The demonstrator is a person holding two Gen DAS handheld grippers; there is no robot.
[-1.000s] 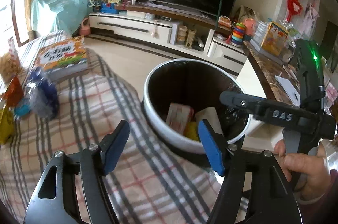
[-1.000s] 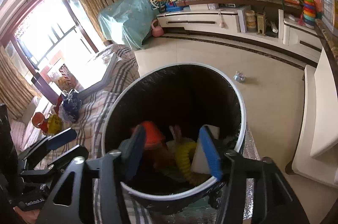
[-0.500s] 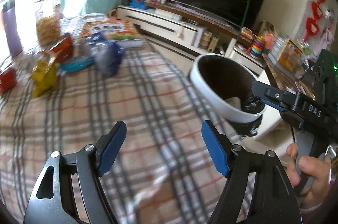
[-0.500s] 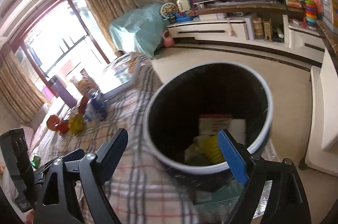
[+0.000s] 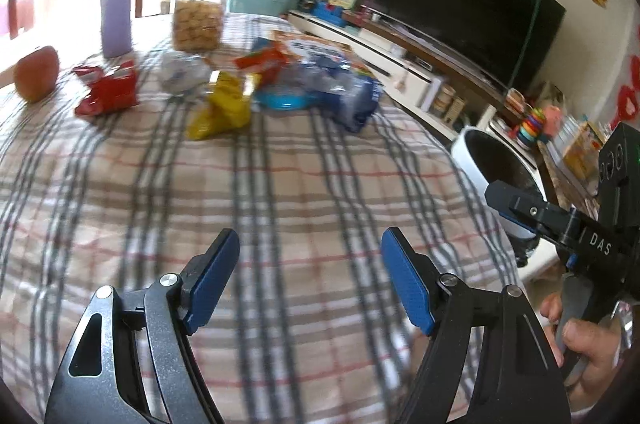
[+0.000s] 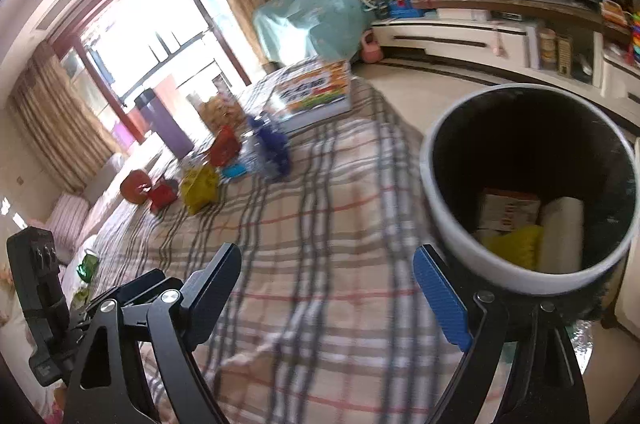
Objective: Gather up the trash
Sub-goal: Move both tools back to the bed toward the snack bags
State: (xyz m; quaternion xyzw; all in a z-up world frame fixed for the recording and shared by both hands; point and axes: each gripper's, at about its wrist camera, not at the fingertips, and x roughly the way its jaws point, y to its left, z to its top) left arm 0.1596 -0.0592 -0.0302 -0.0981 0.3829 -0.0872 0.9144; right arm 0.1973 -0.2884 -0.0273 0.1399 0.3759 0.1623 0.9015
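The left tool (image 5: 310, 280) hangs wide and empty above the plaid-covered table (image 5: 280, 192), and the right tool (image 6: 326, 288) is just as wide, holding nothing. At the far end lies the trash: a yellow wrapper (image 5: 220, 106), a red wrapper (image 5: 108, 90) and a crumpled blue bag (image 5: 352, 96) (all blurred). The white bin (image 6: 472, 252) stands at the table's right edge, near the right tool, with a box and yellow scraps inside.
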